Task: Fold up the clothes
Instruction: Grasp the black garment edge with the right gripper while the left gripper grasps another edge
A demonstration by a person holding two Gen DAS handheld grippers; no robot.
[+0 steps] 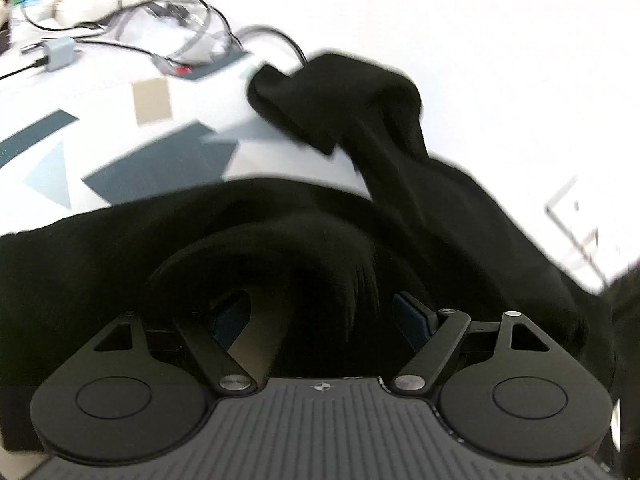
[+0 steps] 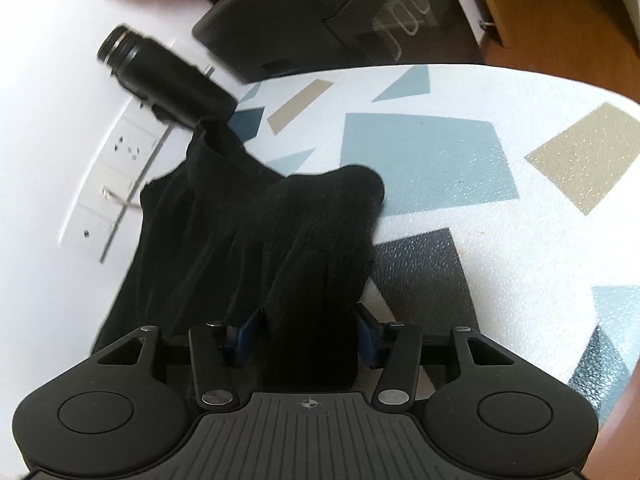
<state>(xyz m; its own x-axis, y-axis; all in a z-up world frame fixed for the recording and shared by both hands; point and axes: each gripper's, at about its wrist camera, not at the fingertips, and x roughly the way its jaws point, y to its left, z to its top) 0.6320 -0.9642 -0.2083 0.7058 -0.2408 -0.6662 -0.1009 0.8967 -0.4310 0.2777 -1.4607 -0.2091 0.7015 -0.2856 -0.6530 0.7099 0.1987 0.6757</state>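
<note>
A black garment (image 1: 400,208) lies crumpled on the patterned table cover (image 1: 160,168), with one sleeve end (image 1: 304,92) flopped away from me. My left gripper (image 1: 322,316) hangs low over it, jaws wide. A hump of the cloth rises between its blue pads (image 1: 412,318), and a gap shows beside the left pad. In the right wrist view the same garment (image 2: 260,220) runs away from my right gripper (image 2: 308,334). Those jaws stand half apart around a bunched fold. The cloth fills the space between the pads (image 2: 370,338) but does not look squeezed.
Cables (image 1: 192,20) and a small grey box (image 1: 60,52) lie at the far left of the table. A black cylinder (image 2: 164,76) lies just beyond the garment, with a white socket strip (image 2: 108,184) beside it. A dark case (image 2: 320,16) stands behind, past the table edge.
</note>
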